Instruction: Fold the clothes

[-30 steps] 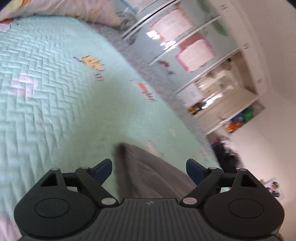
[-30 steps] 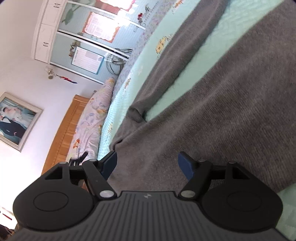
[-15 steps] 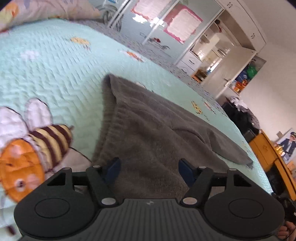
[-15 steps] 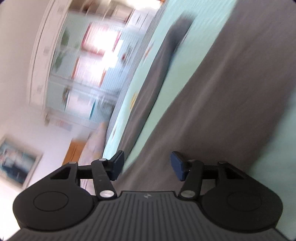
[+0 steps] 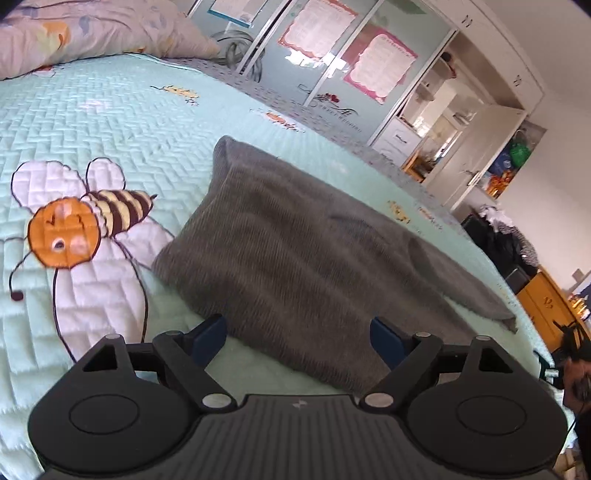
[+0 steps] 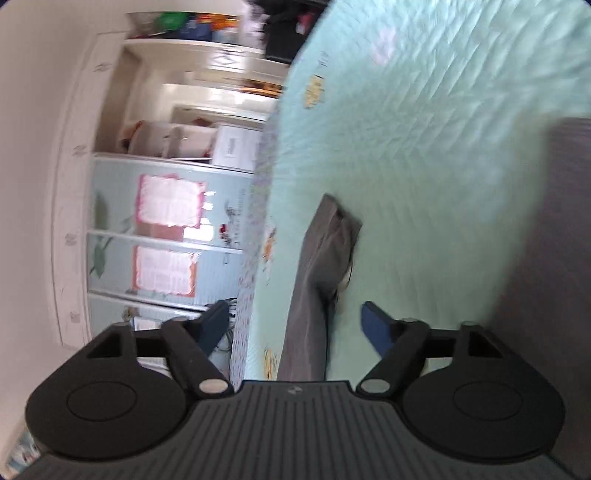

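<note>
Left gripper (image 5: 297, 334): jaws just reopened, spread wide, nothing pinched. Grey sweater (image 5: 295, 254) lies flat on the bed (image 5: 110, 122), near hem directly ahead, long axis running away toward the far-right edge. Right gripper (image 6: 291, 325): jaws also just reopened, empty; a grey sleeve (image 6: 321, 266) lies ahead. Left is judged nearer the hem.

Grey knit on your mint quilt

Your sweater (image 5: 295, 251) is plain charcoal grey with fine ribbing; the quilt (image 5: 92, 122) is pale mint in zigzag stitching, bearing an orange-faced bee (image 5: 85, 221) with brown-and-yellow stripes and white wings. The pillow (image 5: 92, 29) is lilac with pastel prints; wardrobe posters (image 5: 380, 66) are pink-edged.
</note>
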Action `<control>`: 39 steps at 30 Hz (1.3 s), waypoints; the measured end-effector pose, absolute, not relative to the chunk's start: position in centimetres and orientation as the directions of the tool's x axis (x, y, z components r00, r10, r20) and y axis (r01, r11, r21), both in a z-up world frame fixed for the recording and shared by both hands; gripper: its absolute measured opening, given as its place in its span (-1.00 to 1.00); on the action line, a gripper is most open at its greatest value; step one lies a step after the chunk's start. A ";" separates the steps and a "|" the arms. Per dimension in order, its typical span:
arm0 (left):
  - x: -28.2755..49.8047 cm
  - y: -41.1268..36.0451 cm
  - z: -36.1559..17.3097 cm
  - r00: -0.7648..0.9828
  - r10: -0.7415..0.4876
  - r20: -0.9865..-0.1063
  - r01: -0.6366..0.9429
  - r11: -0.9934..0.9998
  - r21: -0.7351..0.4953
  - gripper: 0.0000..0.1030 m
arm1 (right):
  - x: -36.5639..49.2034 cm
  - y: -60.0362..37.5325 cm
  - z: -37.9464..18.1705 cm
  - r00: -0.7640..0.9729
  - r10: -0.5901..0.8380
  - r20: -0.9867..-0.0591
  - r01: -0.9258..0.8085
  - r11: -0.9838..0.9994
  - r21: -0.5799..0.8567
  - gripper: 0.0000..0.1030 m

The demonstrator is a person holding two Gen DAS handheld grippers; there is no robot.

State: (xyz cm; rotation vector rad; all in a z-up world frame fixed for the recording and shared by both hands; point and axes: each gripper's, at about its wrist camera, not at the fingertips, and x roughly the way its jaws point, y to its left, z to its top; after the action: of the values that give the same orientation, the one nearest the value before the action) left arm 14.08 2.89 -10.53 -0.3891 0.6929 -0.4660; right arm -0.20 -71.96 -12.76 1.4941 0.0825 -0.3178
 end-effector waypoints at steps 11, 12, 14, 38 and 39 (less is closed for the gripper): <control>13.3 -1.0 -10.3 0.752 -0.383 -0.535 0.289 0.923 -0.254 0.74 | 6.6 -75.0 -16.6 0.893 -0.219 -0.393 0.390 -0.057 0.919 -1.00; 13.2 -1.3 -10.4 0.757 -0.371 -0.538 0.289 0.928 -0.234 0.77 | 6.8 -75.1 -16.7 0.896 -0.222 -0.385 0.383 -0.054 0.922 -1.00; 12.7 -1.9 -10.7 0.762 -0.355 -0.541 0.305 0.934 -0.184 0.81 | 6.9 -75.4 -17.0 0.903 -0.216 -0.370 0.368 -0.051 0.928 -0.96; 12.4 -1.9 -11.0 0.765 -0.353 -0.539 0.312 0.935 -0.170 0.90 | 3.9 -77.4 -10.5 0.801 -0.316 -0.508 0.594 0.311 0.742 -0.89; 12.4 -1.9 -11.1 0.764 -0.352 -0.541 0.312 0.935 -0.167 0.91 | 3.4 -77.4 -10.5 0.829 -0.314 -0.463 0.550 0.308 0.776 -0.87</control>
State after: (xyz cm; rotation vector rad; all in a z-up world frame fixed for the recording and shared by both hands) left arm 12.45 -1.91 -11.08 -0.0690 0.6010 -0.3607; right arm 3.44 -77.37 -10.50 1.1210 0.2424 -0.5785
